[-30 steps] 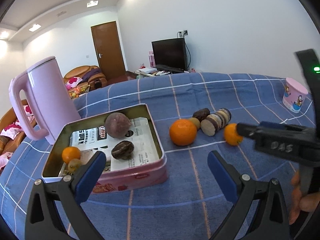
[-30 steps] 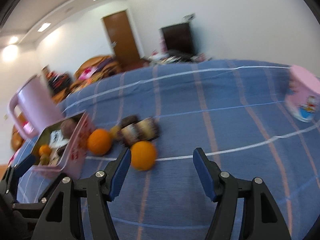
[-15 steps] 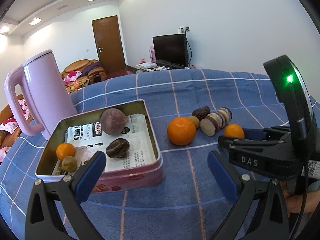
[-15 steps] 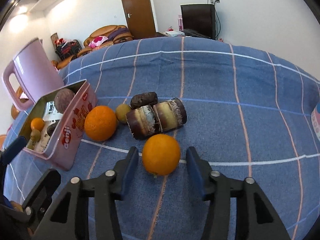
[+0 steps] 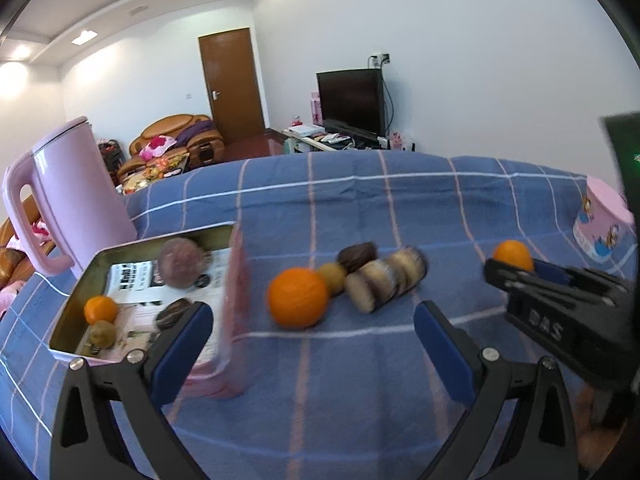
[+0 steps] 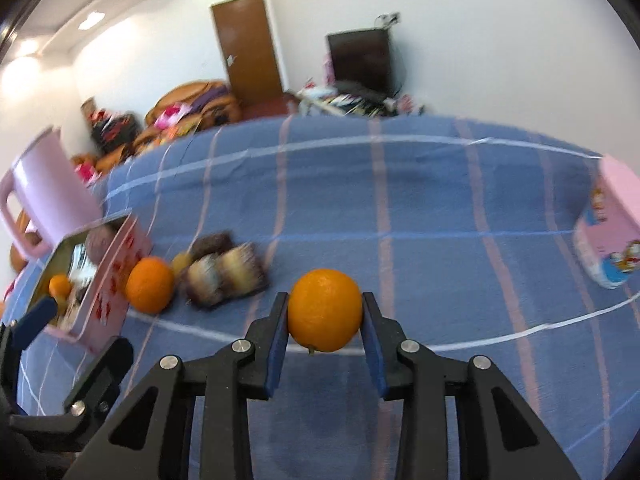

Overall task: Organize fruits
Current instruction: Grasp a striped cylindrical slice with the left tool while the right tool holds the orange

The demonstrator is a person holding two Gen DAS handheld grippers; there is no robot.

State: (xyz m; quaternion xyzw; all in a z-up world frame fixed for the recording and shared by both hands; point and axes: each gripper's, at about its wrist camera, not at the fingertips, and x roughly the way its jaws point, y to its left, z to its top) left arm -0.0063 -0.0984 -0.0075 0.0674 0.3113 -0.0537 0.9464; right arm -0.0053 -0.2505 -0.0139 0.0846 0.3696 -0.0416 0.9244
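Note:
My right gripper point(image 6: 325, 324) is shut on a small orange point(image 6: 325, 316) and holds it above the blue checked cloth; the gripper point(image 5: 520, 274) and the orange point(image 5: 513, 255) also show in the left wrist view. My left gripper point(image 5: 312, 334) is open and empty, low over the cloth between the pink tin point(image 5: 234, 320) and the loose fruit. The tin holds a purple fruit point(image 5: 182, 257), a small orange point(image 5: 101, 309) and darker pieces. On the cloth lie a bigger orange point(image 5: 298, 297), a small yellow-brown fruit point(image 5: 333, 276) and brown striped pieces point(image 5: 384, 280).
A tall pink kettle point(image 5: 66, 192) stands behind the tin at the left. A pink cartoon cup point(image 5: 602, 220) stands at the right edge of the table; it also shows in the right wrist view point(image 6: 614, 232). Sofa, door and TV lie beyond the table.
My right gripper has closed on the small orange and lifted it off the cloth, away to the right. My left gripper has shifted right, toward the loose fruit.

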